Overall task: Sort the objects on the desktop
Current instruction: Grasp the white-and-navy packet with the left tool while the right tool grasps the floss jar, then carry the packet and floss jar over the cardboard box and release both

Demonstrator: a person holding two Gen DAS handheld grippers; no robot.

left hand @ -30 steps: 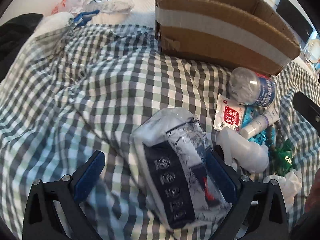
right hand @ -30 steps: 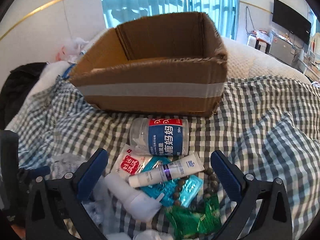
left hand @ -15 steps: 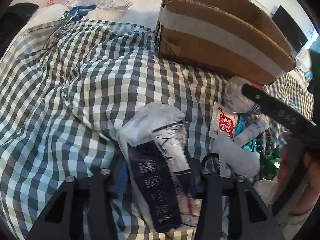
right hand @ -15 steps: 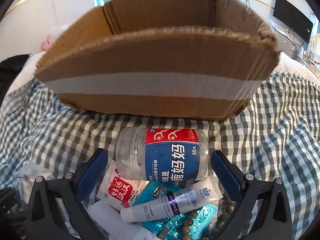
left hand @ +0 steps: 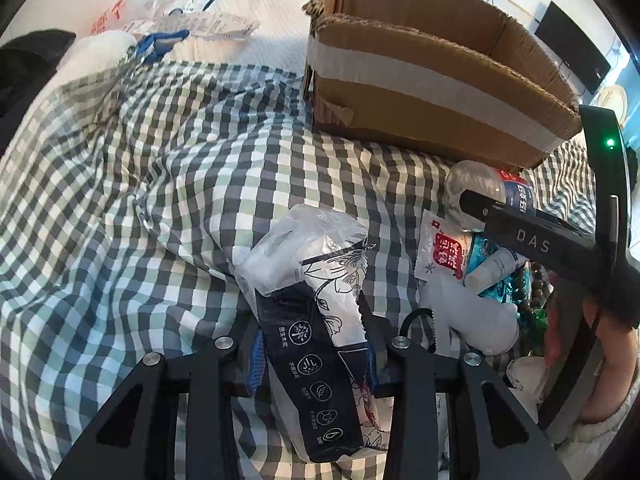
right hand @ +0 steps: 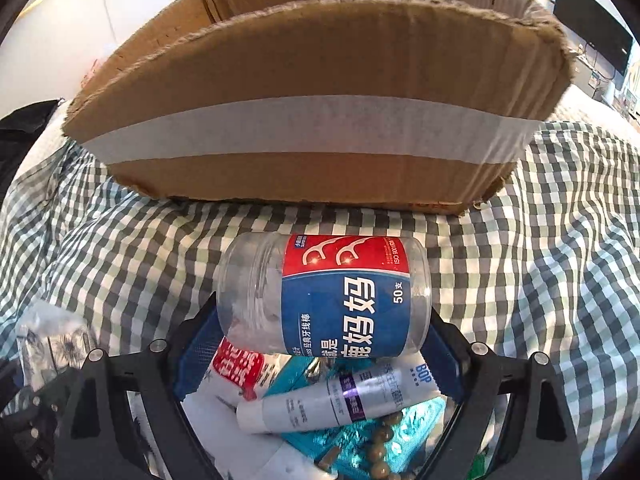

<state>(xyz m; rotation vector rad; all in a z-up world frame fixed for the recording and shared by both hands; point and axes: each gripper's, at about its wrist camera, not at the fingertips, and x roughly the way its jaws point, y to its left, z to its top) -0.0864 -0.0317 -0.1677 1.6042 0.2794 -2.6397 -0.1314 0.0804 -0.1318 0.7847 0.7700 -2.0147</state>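
From your left gripper (left hand: 312, 354) the packet (left hand: 316, 320) lies between its fingers, on the cloth (left hand: 140, 184). The box (left hand: 420, 80) sits on the cloth at one o'clock, beyond the packet. The jar (right hand: 324, 296) lies on its side just before the box, at two o'clock, between the fingers of your right gripper (right hand: 320, 344). Nearer you than the jar lie the sachet (left hand: 442, 250) and the tube (right hand: 340, 400), the tube on the beads (right hand: 380, 452), all at three o'clock of the packet.
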